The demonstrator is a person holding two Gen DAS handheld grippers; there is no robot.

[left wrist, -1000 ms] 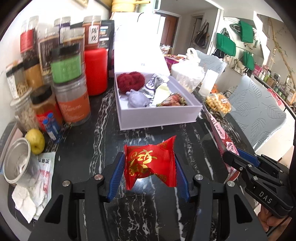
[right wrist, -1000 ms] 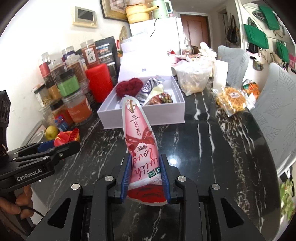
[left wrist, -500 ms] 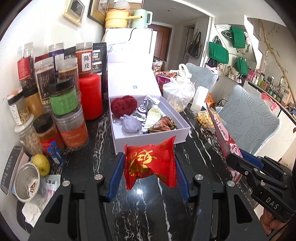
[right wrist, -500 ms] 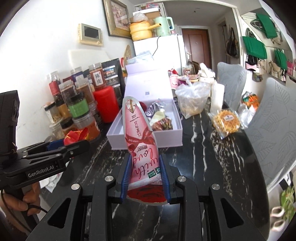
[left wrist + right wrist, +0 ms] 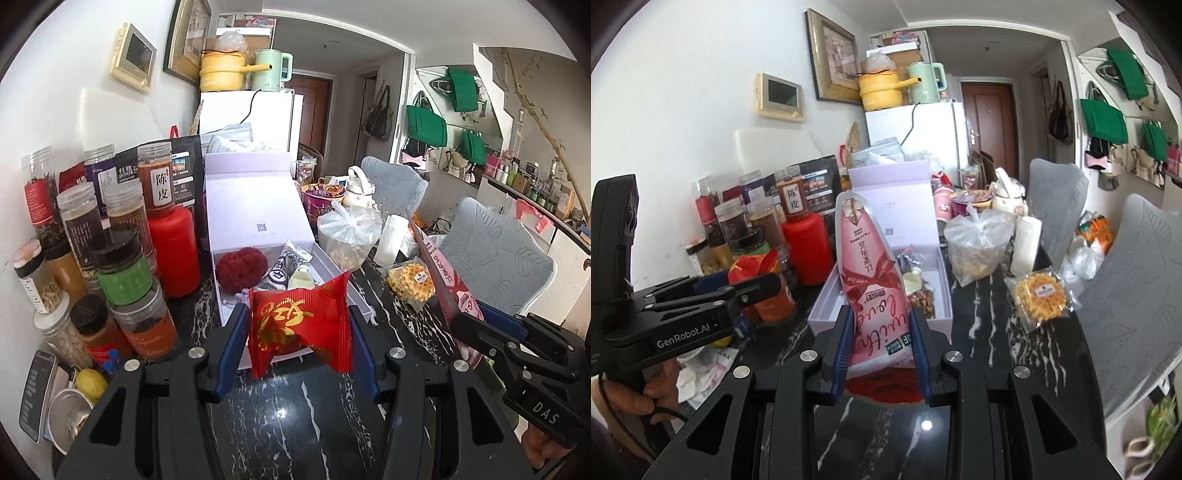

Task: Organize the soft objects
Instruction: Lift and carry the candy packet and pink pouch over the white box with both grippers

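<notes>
My left gripper (image 5: 298, 341) is shut on a red snack packet (image 5: 299, 325) with gold print, held above the black marble table in front of the open white box (image 5: 258, 229). The box holds a red fuzzy ball (image 5: 241, 268) and several wrapped snacks (image 5: 284, 269). My right gripper (image 5: 880, 341) is shut on a tall pink pouch (image 5: 873, 280), held upright in front of the same box (image 5: 827, 295). The left gripper and its red packet (image 5: 753, 267) show at left in the right wrist view. The right gripper with the pink pouch (image 5: 441, 273) shows at right in the left wrist view.
Spice jars (image 5: 125, 273) and a red bottle (image 5: 173, 251) crowd the table's left side. A bagged container (image 5: 349, 236), a paper roll (image 5: 391, 240) and a waffle packet (image 5: 410, 282) lie right of the box. Grey chairs (image 5: 1137, 288) stand along the right edge.
Both grippers have risen and tilted up with their packets still held. The box and jars now sit lower in both views and more of the room shows.
</notes>
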